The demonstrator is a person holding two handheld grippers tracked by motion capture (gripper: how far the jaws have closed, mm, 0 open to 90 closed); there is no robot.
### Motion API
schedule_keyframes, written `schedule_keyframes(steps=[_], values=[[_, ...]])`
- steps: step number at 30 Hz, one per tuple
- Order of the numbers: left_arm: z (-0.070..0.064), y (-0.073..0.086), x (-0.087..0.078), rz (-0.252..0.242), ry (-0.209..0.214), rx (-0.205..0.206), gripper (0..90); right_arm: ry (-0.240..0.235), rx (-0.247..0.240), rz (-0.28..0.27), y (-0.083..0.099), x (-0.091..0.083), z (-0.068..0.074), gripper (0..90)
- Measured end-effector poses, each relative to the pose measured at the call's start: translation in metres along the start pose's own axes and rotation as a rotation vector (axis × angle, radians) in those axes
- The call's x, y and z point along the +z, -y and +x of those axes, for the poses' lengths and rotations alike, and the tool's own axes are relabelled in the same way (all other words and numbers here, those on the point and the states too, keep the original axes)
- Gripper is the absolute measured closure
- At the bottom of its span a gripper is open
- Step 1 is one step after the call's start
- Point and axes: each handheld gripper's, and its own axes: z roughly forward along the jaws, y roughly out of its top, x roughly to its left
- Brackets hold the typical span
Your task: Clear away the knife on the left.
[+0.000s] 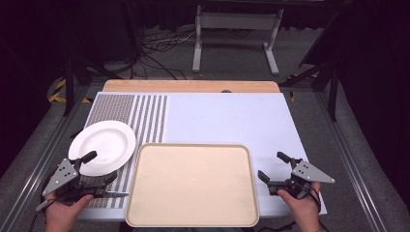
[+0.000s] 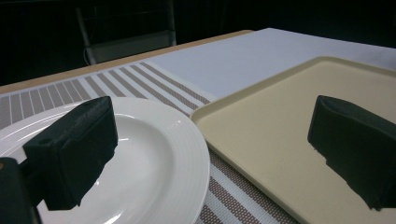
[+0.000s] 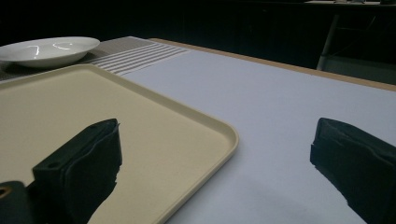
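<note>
A white plate [image 1: 102, 146] rests on the striped mat [image 1: 137, 113] at the table's left. A beige tray [image 1: 192, 184] lies empty at the front centre. My left gripper [image 1: 100, 168] is open at the plate's near edge, one jaw over the plate [image 2: 154, 158] and the other over the tray [image 2: 280, 121]. There is nothing between its jaws. My right gripper [image 1: 274, 166] stands open just right of the tray, straddling the tray's right rim [image 3: 205, 135], and holds nothing. The plate [image 3: 49, 50] sits far off in the right gripper view.
A white table cover [image 1: 227, 118] spreads behind and right of the tray. A wooden strip [image 1: 191, 86] runs along the far edge. Beyond the table stand a metal frame [image 1: 236, 34] and floor cables [image 1: 159, 53]. A small knife-like object [image 1: 116, 194] lies by the left hand.
</note>
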Motion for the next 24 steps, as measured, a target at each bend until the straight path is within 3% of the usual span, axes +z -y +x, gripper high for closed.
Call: schedule_keyframes(steps=[7,24], values=[[0.0041,0.0004,-0.0032,-0.011,0.010,-0.030,2.5,-0.008,-0.001,0.001,0.0008,0.0002,0.0006,3.2],[0.0040,0.0001,-0.0025,0.017,0.012,-0.001,3.1,-0.026,0.002,-0.002,0.0013,0.0005,0.0008,3.5]])
